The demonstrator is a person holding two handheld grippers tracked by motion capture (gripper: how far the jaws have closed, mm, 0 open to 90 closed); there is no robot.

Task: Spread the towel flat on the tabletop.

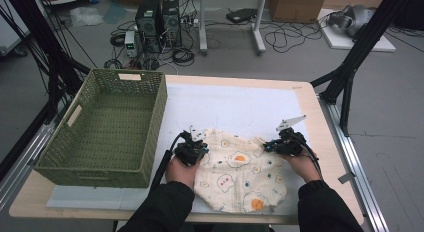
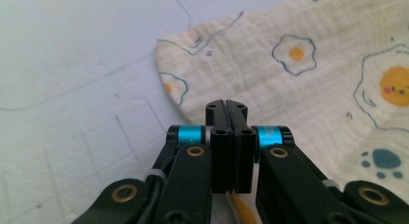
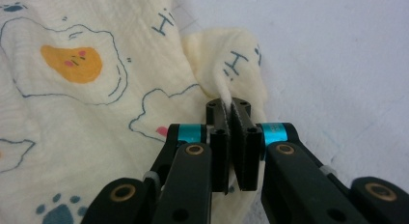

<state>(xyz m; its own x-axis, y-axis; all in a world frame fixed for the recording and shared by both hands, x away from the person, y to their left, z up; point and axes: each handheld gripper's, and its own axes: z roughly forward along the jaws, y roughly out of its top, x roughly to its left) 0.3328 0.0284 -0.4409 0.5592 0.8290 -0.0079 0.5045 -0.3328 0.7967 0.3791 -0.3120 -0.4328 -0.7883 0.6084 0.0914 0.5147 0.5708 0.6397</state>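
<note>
- a green woven basket (image 1: 102, 129) takes up the left of the high view, on a white sheet (image 1: 240, 109) that covers the wooden table (image 1: 327, 142); it stands well apart from the work.
- just right of the basket, in the lower middle of that frame, the left gripper (image 1: 196, 148) sits at the left edge of the cream cloth (image 1: 240, 174) printed with fried eggs.
- in the left gripper view its black jaws are pressed together at the frame's centre over the cloth's (image 2: 308, 74) edge; a sliver of yellow fabric shows between them at the bottom, so they pinch the cloth there.
- the cloth lies crumpled across the lower centre of the high view, on the white sheet, between the two hands.
- at centre right of the high view the right gripper (image 1: 272, 145) meets the cloth's right edge.
- in the right gripper view its jaws are closed on a raised fold of the cloth (image 3: 87, 113), which rises from between their tips at the frame's centre.
</note>
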